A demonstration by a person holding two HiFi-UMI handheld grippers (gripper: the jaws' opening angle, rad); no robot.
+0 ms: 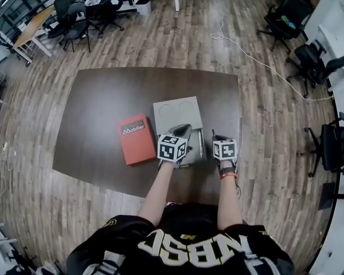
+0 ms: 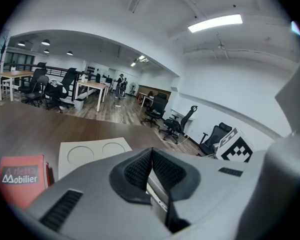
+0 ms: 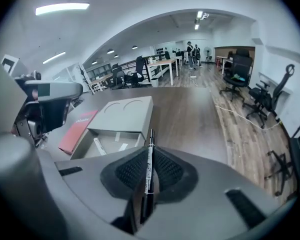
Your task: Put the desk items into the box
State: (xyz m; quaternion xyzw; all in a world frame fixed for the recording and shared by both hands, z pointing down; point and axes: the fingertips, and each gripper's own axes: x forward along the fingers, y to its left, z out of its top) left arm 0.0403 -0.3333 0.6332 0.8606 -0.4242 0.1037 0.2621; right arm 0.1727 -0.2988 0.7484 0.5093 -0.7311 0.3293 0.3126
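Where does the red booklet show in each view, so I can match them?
Head view: the red booklet lies left of centre, just left of the grey box.
Left gripper view: bottom left corner, left of the box's lid.
Right gripper view: left of centre, left of the box.
Shared landmark: the lid's two circles.

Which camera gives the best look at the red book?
The head view: the whole red book lies flat beside the box. The left gripper view cuts off its lower part; the right gripper view sees it obliquely.
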